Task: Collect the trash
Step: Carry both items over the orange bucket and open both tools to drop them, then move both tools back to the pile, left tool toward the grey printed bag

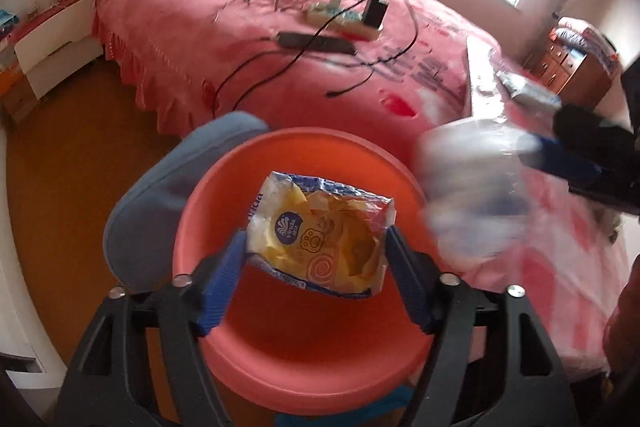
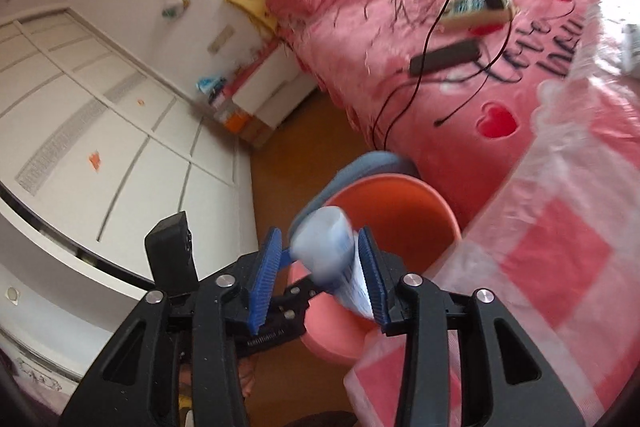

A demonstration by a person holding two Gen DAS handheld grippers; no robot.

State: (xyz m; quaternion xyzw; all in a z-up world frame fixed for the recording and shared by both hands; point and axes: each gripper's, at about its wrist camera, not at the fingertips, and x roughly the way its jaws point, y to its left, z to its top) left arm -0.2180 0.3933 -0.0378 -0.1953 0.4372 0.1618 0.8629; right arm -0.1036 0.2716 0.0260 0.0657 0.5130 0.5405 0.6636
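Note:
A yellow and blue tissue packet (image 1: pixel 320 243) hangs over the mouth of a salmon-pink bin (image 1: pixel 280 379). My left gripper (image 1: pixel 316 235) has its blue fingertips against the packet's two side edges. In the right wrist view a blurred white and blue wrapper (image 2: pixel 324 251) sits between the jaws of my right gripper (image 2: pixel 318 239), above the same pink bin (image 2: pixel 400 211). The wrapper lies against the right pad (image 2: pixel 370 267), with a gap to the left one. In the left wrist view the right gripper (image 1: pixel 560 163) and its blurred wrapper (image 1: pixel 468 187) hover at the bin's right rim.
A pink bed (image 1: pixel 248 39) fills the far side, with a power strip (image 1: pixel 344 19), a black bar (image 1: pixel 316 43) and black cords on it. A clear plastic sheet (image 2: pixel 560 227) drapes the bed's near corner. A grey-blue cushion (image 1: pixel 160 195) leans by the bin. White wardrobe (image 2: pixel 100 131) at left.

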